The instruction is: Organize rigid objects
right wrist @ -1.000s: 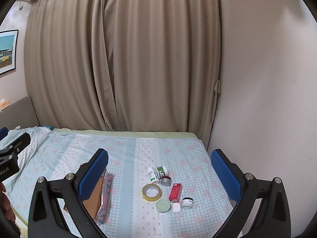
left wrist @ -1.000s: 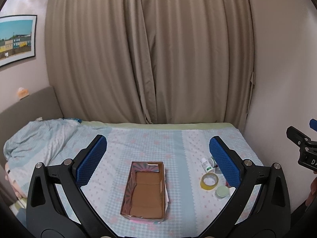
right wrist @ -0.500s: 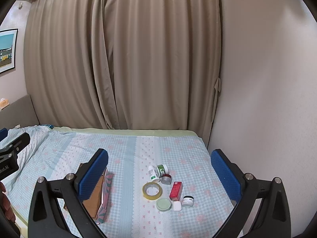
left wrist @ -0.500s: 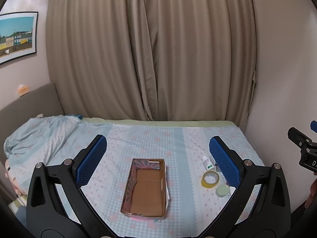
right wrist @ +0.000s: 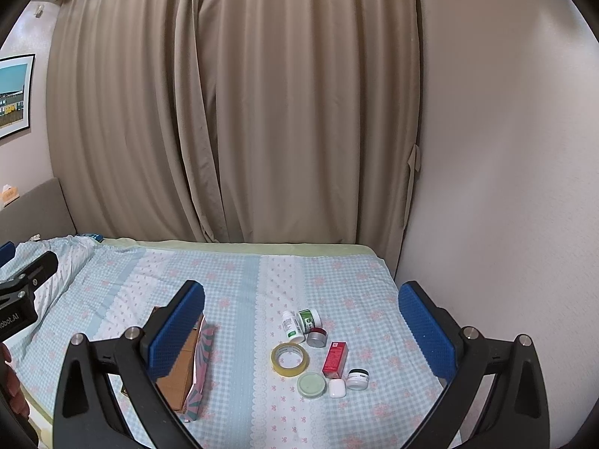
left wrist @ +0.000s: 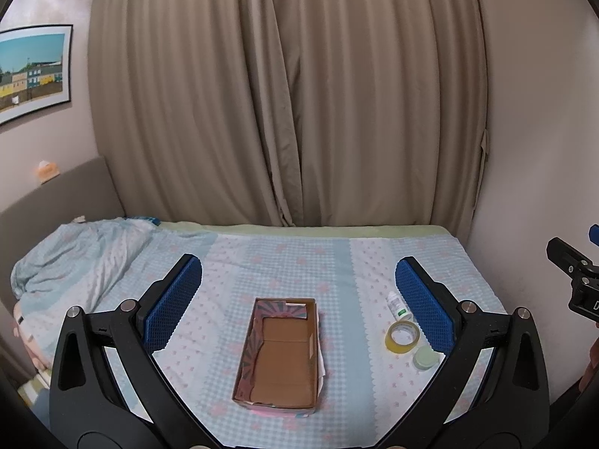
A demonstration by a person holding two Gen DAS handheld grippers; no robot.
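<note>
Left wrist view: the left gripper [left wrist: 298, 301] hangs above the bed [left wrist: 284, 262] with its jaws spread wide and nothing between them, its blue pads [left wrist: 174, 301] framing an open cardboard box [left wrist: 279, 351] that lies on the checked bedspread with its inside bare. Just right of the box, partly behind the right pad, sit a roll of yellow tape [left wrist: 401, 336], a pale green round lid [left wrist: 426, 358] and a small white bottle [left wrist: 397, 305] lying on its side. Right wrist view: the right gripper [right wrist: 301, 331] also hovers with jaws wide apart and holds nothing. Nearest it lie the green lid [right wrist: 310, 384], a small white case [right wrist: 337, 388] and a white jar with a dark lid [right wrist: 358, 378], close together. Just beyond them come the tape [right wrist: 290, 358] and a red carton [right wrist: 335, 359], then a silver-and-red tin [right wrist: 317, 337], the white bottle [right wrist: 292, 326] and a green-labelled jar [right wrist: 309, 320] tipped over, touching it. Farther left a rumpled blanket [left wrist: 82, 258] is heaped at the headboard, and beige curtains [right wrist: 232, 112] hang behind the bed.
</note>
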